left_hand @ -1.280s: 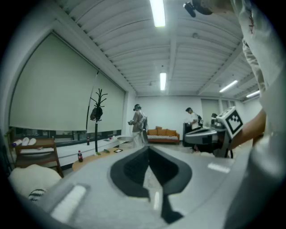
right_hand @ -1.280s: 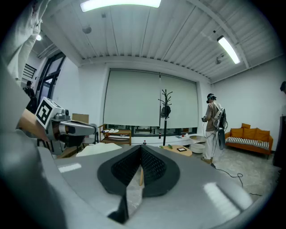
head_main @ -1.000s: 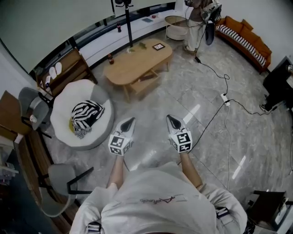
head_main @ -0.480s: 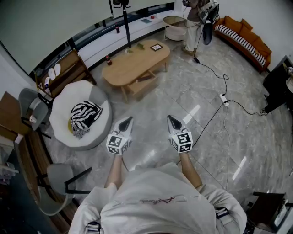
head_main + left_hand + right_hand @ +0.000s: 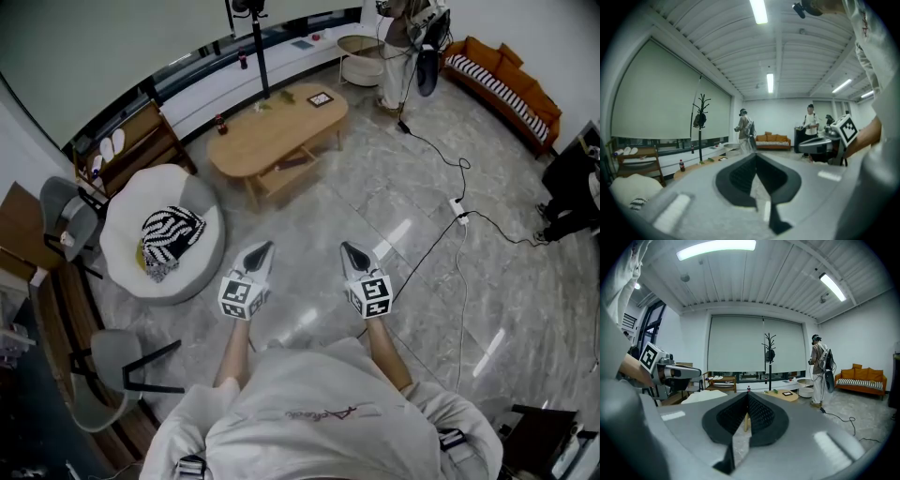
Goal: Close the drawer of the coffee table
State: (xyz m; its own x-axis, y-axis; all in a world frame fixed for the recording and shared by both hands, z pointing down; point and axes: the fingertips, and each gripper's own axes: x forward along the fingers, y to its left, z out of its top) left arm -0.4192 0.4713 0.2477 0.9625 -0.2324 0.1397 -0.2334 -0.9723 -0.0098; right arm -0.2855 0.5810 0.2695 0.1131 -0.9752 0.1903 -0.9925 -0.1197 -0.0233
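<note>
The oval wooden coffee table stands far ahead of me on the marble floor. A lower wooden drawer juts out from under its top on the near side. My left gripper and right gripper hang side by side over bare floor, well short of the table. Both point roughly towards it. In the left gripper view the left gripper has its jaws pressed together with nothing between them. The right gripper looks the same in its own view, and the table shows small beyond it.
A white round seat with a zebra cushion lies left of me. Grey chairs stand along the left wall. A cable and power strip cross the floor at right. A person stands beyond the table near an orange sofa.
Both grippers have drifted a little together over the floor, still shut. The table and white seat sit slightly further left and up in the head view.
</note>
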